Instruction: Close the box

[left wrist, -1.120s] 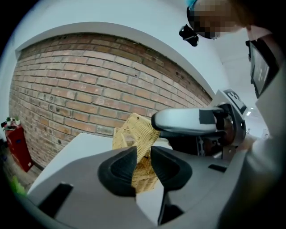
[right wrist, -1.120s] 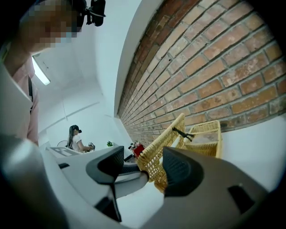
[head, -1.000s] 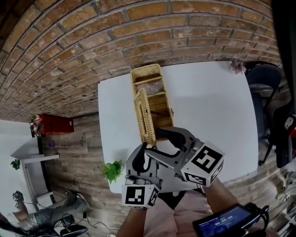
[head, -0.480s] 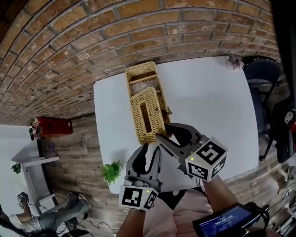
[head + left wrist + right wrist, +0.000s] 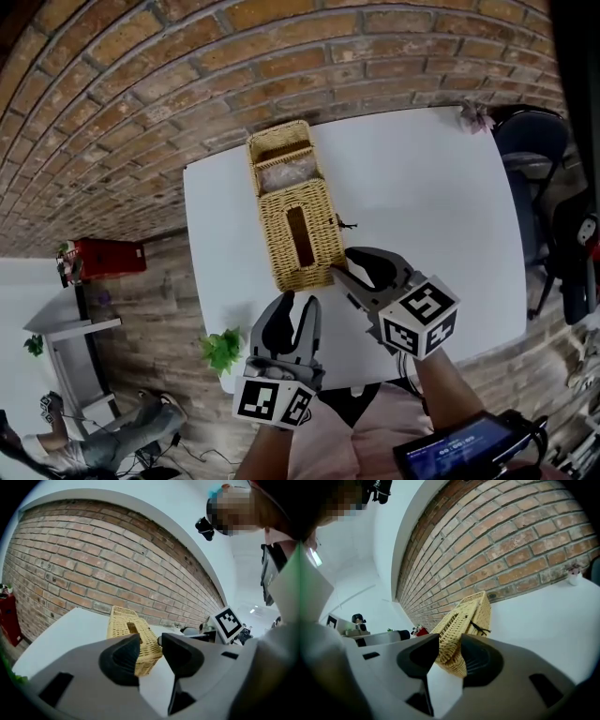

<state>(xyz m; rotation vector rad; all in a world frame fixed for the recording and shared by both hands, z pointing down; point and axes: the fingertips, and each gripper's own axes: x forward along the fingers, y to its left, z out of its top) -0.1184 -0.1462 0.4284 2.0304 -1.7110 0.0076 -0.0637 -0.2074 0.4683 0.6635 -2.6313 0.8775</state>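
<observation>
A wicker box [image 5: 281, 150] lies lengthwise on the white table [image 5: 422, 206]. Its slotted lid [image 5: 319, 234] lies flat over the near part, while the far compartment [image 5: 281, 173] shows uncovered. My right gripper [image 5: 342, 270] sits at the box's near right corner, jaws half apart. In the right gripper view that corner [image 5: 452, 653] shows between the pads without a clear squeeze. My left gripper [image 5: 292, 305] hovers open just in front of the box's near end, nothing between its jaws. In the left gripper view the box [image 5: 126, 623] lies ahead.
A small pink thing [image 5: 478, 114] sits at the table's far right corner. A dark chair [image 5: 534, 159] stands beyond the right edge. Left of the table, on the wooden floor, are a green plant [image 5: 223, 349] and a red object [image 5: 103, 255]. A brick wall runs behind.
The lid stood upright, then swung down and now lies flat on the box. My right gripper's jaws narrowed and stayed at the near corner. My left gripper drew back slightly toward me.
</observation>
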